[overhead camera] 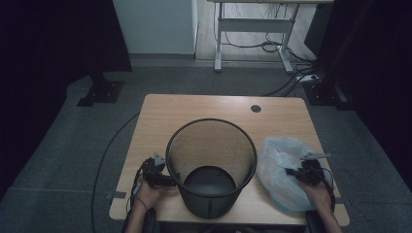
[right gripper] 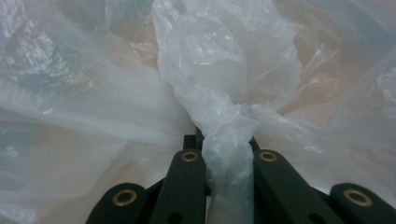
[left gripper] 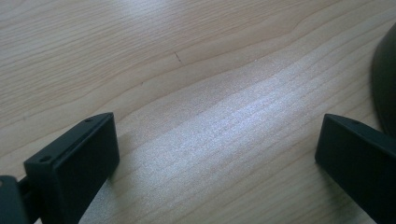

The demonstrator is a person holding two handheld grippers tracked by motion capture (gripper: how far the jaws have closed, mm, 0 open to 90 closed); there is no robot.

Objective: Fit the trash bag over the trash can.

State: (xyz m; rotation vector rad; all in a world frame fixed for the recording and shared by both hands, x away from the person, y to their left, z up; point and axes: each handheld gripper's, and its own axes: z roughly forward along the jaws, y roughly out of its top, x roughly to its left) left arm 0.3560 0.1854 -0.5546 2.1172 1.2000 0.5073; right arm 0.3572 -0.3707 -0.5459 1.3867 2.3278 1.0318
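I have the right tool (right gripper: 227, 154) clenched on a gathered fold of the thin plastic bag (overhead camera: 282, 170), which lies crumpled on the table (overhead camera: 214, 108) just to the right of the black mesh bin (overhead camera: 211, 165). In the right gripper view the film bunches into a twisted rope between the jaws. I judge the bag almost weightless, limp and slippery: it will sag and billow when lifted, and a pinch on a single layer could slide out or tear. A bunched fold like this one, or better the rim of the opening, seems the safest hold. My left tool (left gripper: 215, 154) is released, jaws wide over bare wood beside the bin's base, free to steady the bin, which looks light enough to tip.
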